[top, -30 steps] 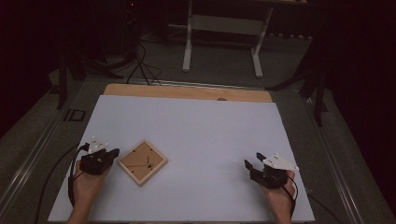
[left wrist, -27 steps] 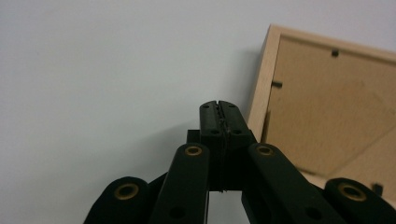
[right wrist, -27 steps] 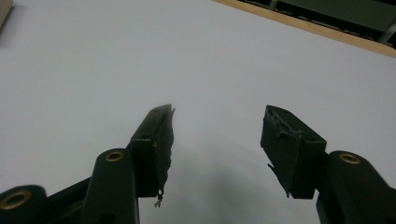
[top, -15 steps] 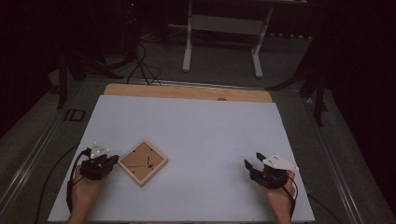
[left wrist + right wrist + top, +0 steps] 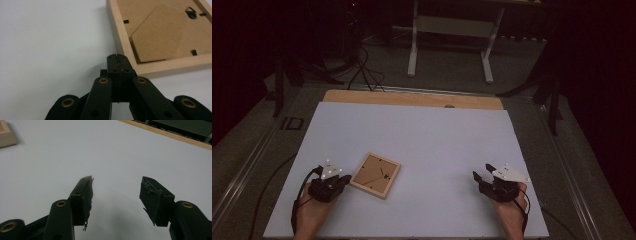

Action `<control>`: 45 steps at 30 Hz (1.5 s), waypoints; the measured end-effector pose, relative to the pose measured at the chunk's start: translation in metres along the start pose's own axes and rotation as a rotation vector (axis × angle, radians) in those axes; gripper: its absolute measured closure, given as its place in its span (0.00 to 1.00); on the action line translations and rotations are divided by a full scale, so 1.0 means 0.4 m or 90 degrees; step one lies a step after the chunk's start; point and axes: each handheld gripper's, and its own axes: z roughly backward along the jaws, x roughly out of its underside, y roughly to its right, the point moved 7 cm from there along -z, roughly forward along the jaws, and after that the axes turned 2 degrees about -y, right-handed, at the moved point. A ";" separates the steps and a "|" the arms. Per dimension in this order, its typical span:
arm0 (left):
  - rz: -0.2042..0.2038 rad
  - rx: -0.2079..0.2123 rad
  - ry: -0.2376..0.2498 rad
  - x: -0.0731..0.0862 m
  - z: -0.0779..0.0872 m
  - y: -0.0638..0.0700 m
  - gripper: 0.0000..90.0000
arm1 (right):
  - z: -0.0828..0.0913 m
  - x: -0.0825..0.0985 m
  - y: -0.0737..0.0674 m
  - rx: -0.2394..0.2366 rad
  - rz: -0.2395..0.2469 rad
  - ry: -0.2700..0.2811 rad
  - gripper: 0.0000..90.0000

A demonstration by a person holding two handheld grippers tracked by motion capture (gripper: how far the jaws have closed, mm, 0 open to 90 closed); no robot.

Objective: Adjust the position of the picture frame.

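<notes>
On the desk (image 5: 422, 140): picture frame (image 5: 375, 175) lies face-down, near your left side.
Left gripper (image 5: 117, 58): your fingers pressed together, empty, tips at the frame's corner, likely to nudge it.
Right gripper (image 5: 116, 192): your fingers spread wide, empty, well apart.

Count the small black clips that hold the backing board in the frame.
3 show in the left gripper view of the frame: left, upper right, lower right. More may lie outside the picture.
</notes>
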 end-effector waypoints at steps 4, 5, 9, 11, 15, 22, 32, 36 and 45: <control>-0.014 0.019 0.000 -0.011 -0.009 0.037 1.00 | 0.000 0.000 -0.001 0.000 0.000 -0.001 0.48; -0.017 0.025 0.000 -0.013 -0.011 0.046 1.00 | 0.000 0.000 0.000 0.000 0.000 0.000 0.48; -0.035 0.039 0.000 -0.023 -0.019 0.079 1.00 | 0.000 0.000 0.000 0.000 0.000 -0.001 0.48; -0.042 0.046 0.000 -0.028 -0.024 0.093 1.00 | -0.001 0.000 -0.001 -0.001 0.001 -0.001 0.48; -0.045 0.056 0.005 -0.045 -0.034 0.111 1.00 | -0.002 0.000 -0.003 -0.002 0.004 -0.002 0.48; -0.051 0.063 0.012 -0.071 -0.052 0.130 1.00 | -0.001 0.000 -0.002 -0.002 0.003 -0.002 0.48; -0.061 0.078 0.013 -0.088 -0.069 0.147 0.99 | -0.004 0.001 -0.006 -0.004 0.005 -0.005 0.48; -0.060 0.079 0.017 -0.106 -0.085 0.153 0.99 | -0.004 0.001 -0.006 -0.004 0.005 -0.005 0.48; -0.070 0.076 0.021 -0.144 -0.120 0.168 0.99 | -0.003 0.001 -0.004 -0.004 0.005 -0.005 0.48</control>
